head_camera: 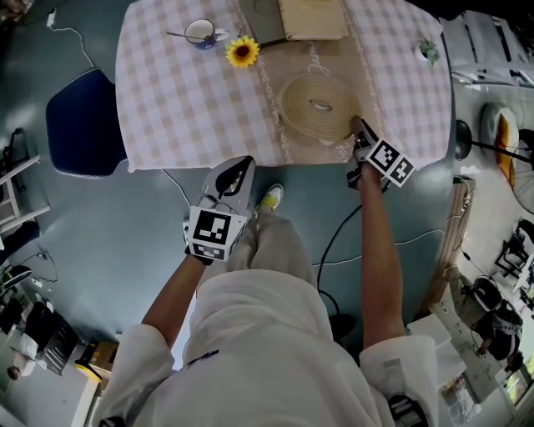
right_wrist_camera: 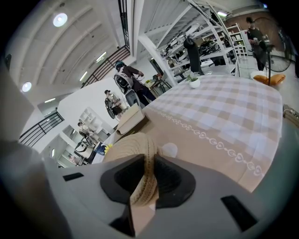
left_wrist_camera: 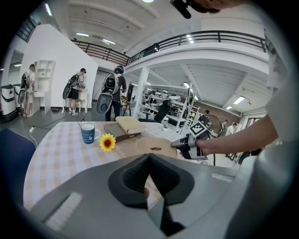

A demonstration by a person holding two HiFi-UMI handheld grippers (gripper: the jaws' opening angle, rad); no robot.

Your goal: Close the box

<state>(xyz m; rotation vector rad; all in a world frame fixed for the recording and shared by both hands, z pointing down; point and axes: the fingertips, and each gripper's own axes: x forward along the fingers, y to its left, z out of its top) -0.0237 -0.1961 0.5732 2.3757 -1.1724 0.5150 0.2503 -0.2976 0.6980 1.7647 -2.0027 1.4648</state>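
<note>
I count one round woven box [head_camera: 319,107], lying flat on the tan runner [head_camera: 269,62] near the front edge of the worktop [head_camera: 179,108]. The right tongs [head_camera: 360,127] are clamped on its near rim, with the woven edge standing between the jaws. The left tongs [head_camera: 240,167] hang off the worktop's front edge, closed on nothing. At the far edge I see one dark flat case [head_camera: 260,18] under one tan pad [head_camera: 312,17]. There's also one blue mug [head_camera: 201,33] with a white mark I can't read, one sunflower [head_camera: 242,52] and one blue chair [head_camera: 82,125]. The two marker cubes show only black-and-white squares.
</note>
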